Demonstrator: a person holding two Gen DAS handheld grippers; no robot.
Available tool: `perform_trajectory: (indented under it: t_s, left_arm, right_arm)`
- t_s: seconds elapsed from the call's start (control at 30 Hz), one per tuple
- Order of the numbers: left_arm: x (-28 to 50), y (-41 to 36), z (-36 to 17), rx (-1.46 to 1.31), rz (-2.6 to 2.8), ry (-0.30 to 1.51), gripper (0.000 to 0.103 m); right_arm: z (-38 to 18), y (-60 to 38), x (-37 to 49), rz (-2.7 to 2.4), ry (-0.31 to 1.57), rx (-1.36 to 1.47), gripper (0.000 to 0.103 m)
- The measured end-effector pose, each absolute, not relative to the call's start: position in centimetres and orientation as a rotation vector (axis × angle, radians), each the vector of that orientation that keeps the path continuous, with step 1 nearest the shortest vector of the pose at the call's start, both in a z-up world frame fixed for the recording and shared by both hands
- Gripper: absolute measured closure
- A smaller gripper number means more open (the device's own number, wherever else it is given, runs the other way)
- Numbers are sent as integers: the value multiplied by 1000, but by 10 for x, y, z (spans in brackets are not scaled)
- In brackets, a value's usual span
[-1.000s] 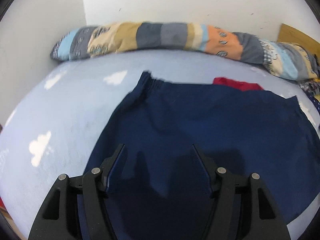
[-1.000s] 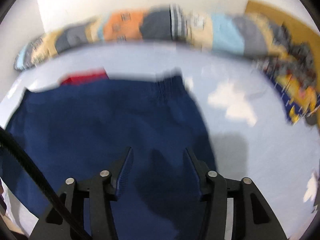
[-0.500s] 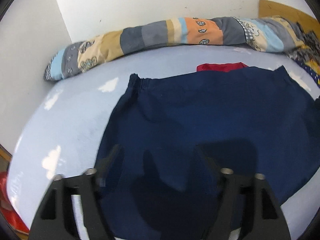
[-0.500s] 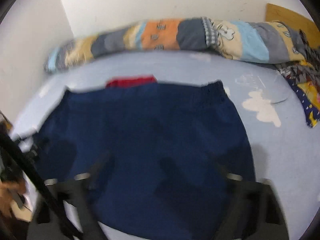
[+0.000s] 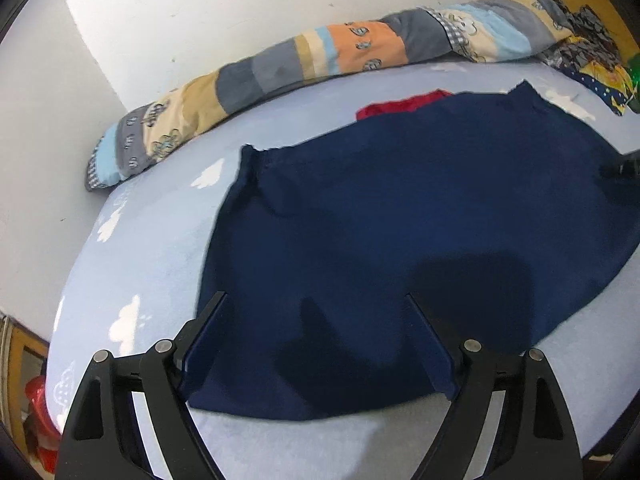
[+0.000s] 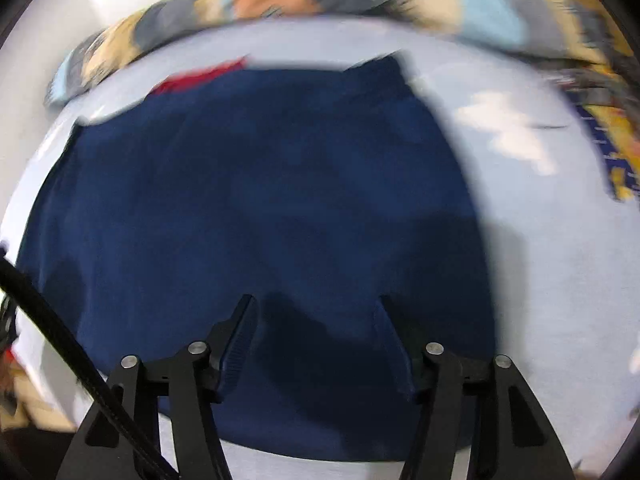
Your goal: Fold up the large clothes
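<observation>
A large navy blue garment (image 5: 400,208) lies spread flat on the light blue bed sheet (image 5: 132,264); it also shows in the right wrist view (image 6: 260,200). My left gripper (image 5: 316,300) is open and empty, above the garment's near left part. My right gripper (image 6: 314,302) is open and empty, above the garment's near edge toward its right side. The right wrist view is blurred by motion. A dark part of the other gripper (image 5: 626,166) shows at the right edge of the left wrist view.
A red cloth (image 5: 400,105) peeks out behind the garment's far edge. A long patchwork bolster (image 5: 320,56) lies along the white wall. Patterned clothes (image 5: 592,64) pile at the far right. A red object (image 5: 38,400) sits beside the bed, low left.
Both grippers have pulled back toward the near edge of the bed, so more of the garment and its near hem shows. The garment lies as before. Both stay open.
</observation>
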State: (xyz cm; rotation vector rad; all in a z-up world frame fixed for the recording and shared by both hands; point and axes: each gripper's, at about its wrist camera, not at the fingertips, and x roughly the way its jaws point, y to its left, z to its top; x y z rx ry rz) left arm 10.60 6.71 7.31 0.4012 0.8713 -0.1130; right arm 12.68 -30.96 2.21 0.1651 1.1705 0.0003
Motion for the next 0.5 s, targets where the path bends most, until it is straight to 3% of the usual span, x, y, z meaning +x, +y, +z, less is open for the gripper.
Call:
perform_trajectory:
  t_s: [0.17, 0.3, 0.5]
  left_arm:
    - [87, 94, 94, 198, -172, 776, 18]
    - [93, 85, 106, 246, -190, 703, 18]
    - [104, 68, 107, 213, -230, 731, 18]
  right_arm:
    - [45, -371, 104, -25, 1078, 423, 39]
    - [43, -399, 85, -92, 1061, 511, 39]
    - [61, -424, 58, -85, 1003, 684, 39]
